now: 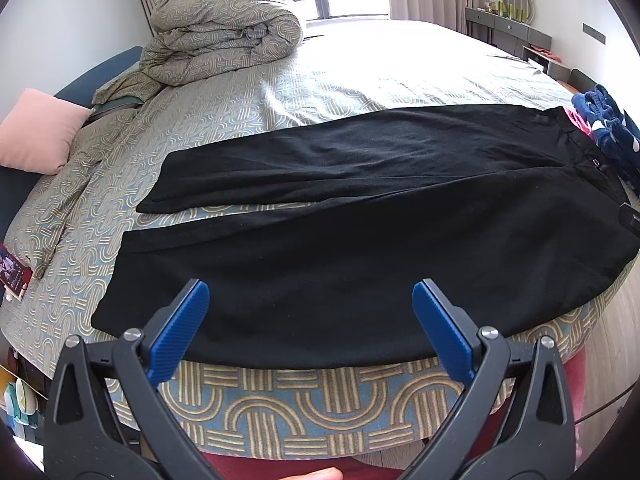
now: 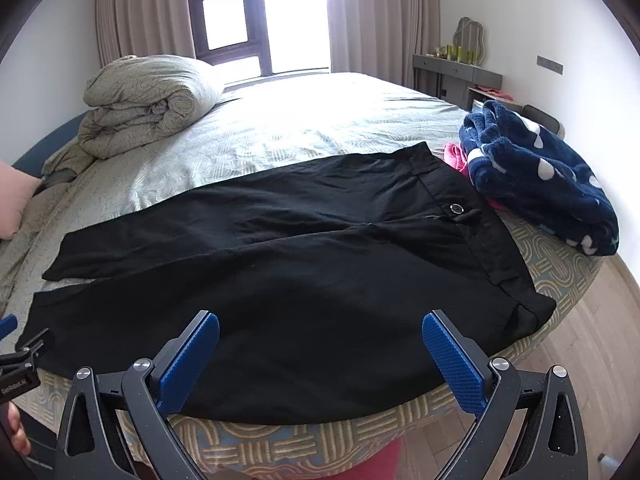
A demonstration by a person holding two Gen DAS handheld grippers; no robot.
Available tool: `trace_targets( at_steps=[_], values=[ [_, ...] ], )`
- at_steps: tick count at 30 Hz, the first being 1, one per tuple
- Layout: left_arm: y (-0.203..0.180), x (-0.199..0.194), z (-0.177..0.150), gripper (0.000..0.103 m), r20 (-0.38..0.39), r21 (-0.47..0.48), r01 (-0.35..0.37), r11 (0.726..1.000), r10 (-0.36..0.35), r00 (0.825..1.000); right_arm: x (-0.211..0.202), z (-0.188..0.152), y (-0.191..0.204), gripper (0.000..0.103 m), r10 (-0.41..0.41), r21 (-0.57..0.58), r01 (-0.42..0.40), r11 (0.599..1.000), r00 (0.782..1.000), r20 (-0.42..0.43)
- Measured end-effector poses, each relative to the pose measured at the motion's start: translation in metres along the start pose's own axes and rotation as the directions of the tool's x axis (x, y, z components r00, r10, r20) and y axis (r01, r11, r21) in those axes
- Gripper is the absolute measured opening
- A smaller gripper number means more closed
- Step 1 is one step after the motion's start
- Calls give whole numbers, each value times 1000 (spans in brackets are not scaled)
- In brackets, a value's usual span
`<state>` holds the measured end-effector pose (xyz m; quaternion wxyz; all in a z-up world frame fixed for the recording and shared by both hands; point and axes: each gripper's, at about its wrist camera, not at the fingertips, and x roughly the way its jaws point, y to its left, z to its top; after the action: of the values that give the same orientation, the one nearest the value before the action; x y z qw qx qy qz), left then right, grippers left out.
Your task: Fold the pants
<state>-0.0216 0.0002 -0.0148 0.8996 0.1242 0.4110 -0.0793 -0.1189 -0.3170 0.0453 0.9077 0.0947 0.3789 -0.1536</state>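
Black pants (image 1: 340,240) lie flat and spread on the patterned bed (image 1: 304,404), legs to the left, waistband to the right. In the right wrist view the pants (image 2: 280,280) show a waistband with a metal button (image 2: 456,208). My left gripper (image 1: 310,300) is open and empty, above the near leg by the bed's front edge. My right gripper (image 2: 320,332) is open and empty, above the near hip area. The left gripper's edge shows at the far left of the right wrist view (image 2: 24,350).
A rolled duvet (image 1: 224,36) sits at the bed's far left, with a pink pillow (image 1: 36,132) beside it. A navy fleece garment (image 2: 540,180) and a pink item (image 2: 454,156) lie just right of the waistband. A grey dresser (image 2: 456,72) stands against the far wall. Wood floor (image 2: 580,340) lies on the right.
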Motion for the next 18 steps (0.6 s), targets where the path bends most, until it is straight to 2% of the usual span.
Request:
trace_targets(
  at_steps=[7, 10, 14, 16, 18],
  values=[
    [7, 3, -3, 102, -16, -26, 17, 999, -18, 1000, 7, -4, -12, 103, 32, 76, -28, 997, 999, -44],
    [11, 5, -9, 102, -23, -22, 3, 1000, -3, 1000, 9, -7, -20, 103, 29, 102, -23, 994, 998, -57],
    [26, 6, -19, 102, -41, -45, -10, 999, 8, 999, 9, -13, -37, 103, 69, 170, -55, 984, 995, -76],
    [39, 8, -26, 102, -63, -68, -12, 998, 8, 998, 9, -17, -51, 101, 98, 229, -79, 970, 992, -76],
    [54, 11, -34, 102, -90, -101, -7, 995, -2, 996, 10, -22, -69, 89, 139, 303, -110, 947, 988, -74]
  ],
)
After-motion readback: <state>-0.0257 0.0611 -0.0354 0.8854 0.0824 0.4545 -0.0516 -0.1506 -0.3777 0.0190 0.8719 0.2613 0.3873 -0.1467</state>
